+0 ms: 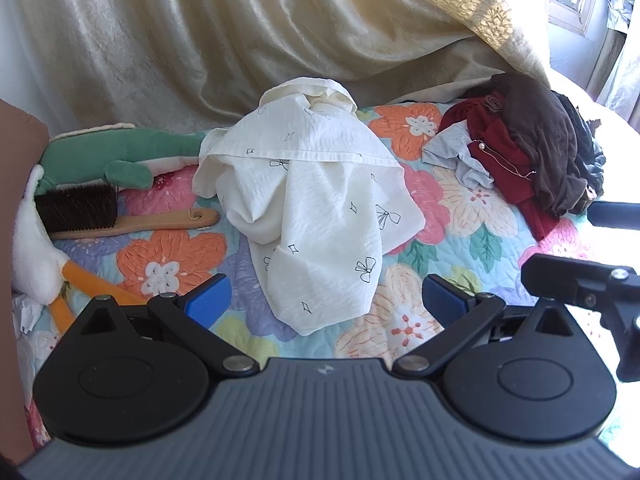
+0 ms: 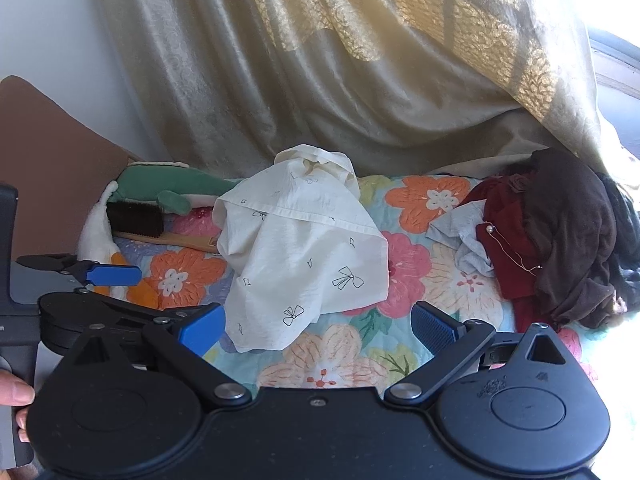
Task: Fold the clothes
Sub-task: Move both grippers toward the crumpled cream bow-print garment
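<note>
A crumpled white garment with small black bow prints (image 1: pixel 316 200) lies in a heap on the floral quilt (image 1: pixel 172 264). It also shows in the right wrist view (image 2: pixel 304 248). My left gripper (image 1: pixel 326 300) is open, its blue pads either side of the garment's near end, just above the quilt. My right gripper (image 2: pixel 318 328) is open, just short of the garment's near edge. The left gripper's blue pad (image 2: pixel 114 275) shows at the left of the right wrist view. Part of the right gripper (image 1: pixel 592 292) shows at the right of the left wrist view.
A pile of dark red, brown and grey clothes (image 1: pixel 532 152) sits at the right (image 2: pixel 560 240). A green plush toy (image 1: pixel 120 156), a wooden brush (image 1: pixel 104 212) and a white plush duck (image 1: pixel 40 256) lie at the left. A beige curtain (image 1: pixel 240 32) hangs behind.
</note>
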The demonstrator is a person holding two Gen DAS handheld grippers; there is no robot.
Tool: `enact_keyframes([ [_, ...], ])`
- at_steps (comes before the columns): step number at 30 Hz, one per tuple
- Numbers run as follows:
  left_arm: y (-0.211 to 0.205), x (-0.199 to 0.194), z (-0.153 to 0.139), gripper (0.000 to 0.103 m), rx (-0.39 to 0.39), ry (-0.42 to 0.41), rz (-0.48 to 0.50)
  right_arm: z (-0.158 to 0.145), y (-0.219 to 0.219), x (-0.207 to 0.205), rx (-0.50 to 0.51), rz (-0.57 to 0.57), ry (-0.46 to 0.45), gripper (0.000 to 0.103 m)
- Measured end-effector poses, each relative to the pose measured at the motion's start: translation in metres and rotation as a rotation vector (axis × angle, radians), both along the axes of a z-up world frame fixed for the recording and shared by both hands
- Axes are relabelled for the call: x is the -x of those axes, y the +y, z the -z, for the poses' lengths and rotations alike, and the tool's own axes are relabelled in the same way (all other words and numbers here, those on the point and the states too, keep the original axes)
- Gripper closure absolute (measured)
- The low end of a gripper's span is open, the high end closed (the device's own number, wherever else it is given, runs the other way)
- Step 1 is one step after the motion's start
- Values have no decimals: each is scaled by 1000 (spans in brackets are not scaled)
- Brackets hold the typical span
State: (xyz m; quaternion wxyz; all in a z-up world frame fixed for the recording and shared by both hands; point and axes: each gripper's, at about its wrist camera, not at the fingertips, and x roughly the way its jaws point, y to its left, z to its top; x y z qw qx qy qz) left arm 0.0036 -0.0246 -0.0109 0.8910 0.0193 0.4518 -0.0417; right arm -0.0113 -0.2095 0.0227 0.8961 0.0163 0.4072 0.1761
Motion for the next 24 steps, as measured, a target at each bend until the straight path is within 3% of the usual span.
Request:
enact_keyframes([
  [17,5,-10,7,0,5,-1,-16,19,-1,-14,-45,-14,17,2],
  [21,11,-13,8,0,20,-70,-25,23,-1,-20,-65,-13,10,2],
  [24,23,-30,18,0,30,-81,-55,28,8,-35,-68,-2,-51,2],
])
